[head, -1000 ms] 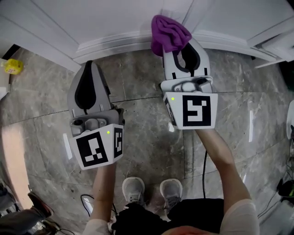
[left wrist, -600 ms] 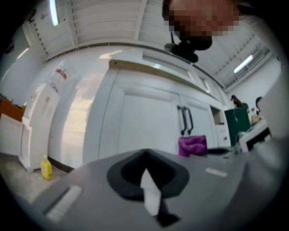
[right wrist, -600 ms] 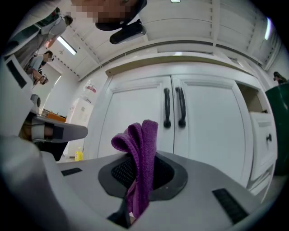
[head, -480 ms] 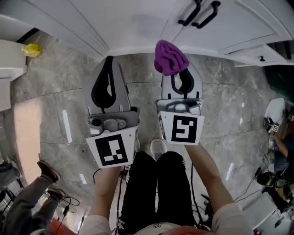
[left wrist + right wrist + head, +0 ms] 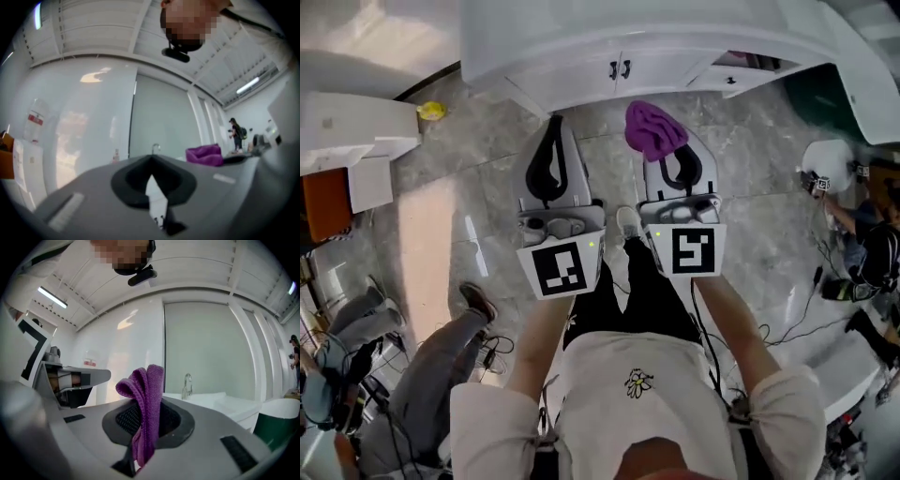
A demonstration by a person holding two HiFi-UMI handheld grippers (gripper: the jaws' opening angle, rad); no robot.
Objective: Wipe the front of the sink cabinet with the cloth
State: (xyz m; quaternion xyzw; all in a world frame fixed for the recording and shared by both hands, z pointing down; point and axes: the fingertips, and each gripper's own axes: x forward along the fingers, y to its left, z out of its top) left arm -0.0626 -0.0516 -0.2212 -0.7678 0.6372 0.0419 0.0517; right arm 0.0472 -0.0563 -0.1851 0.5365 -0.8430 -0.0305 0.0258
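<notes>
Jaws of left gripper (image 5: 555, 124) pressed together, nothing between them, held over the floor in front of the cabinet (image 5: 572, 67). Right gripper (image 5: 670, 164) just beside it, clamped on the purple cloth (image 5: 654, 129), bunched at its tips, apart from the cabinet front.

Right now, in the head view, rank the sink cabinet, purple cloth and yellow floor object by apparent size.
Largest: sink cabinet.
Then: purple cloth, though it is held nearer the camera.
Smallest: yellow object on the floor.
</notes>
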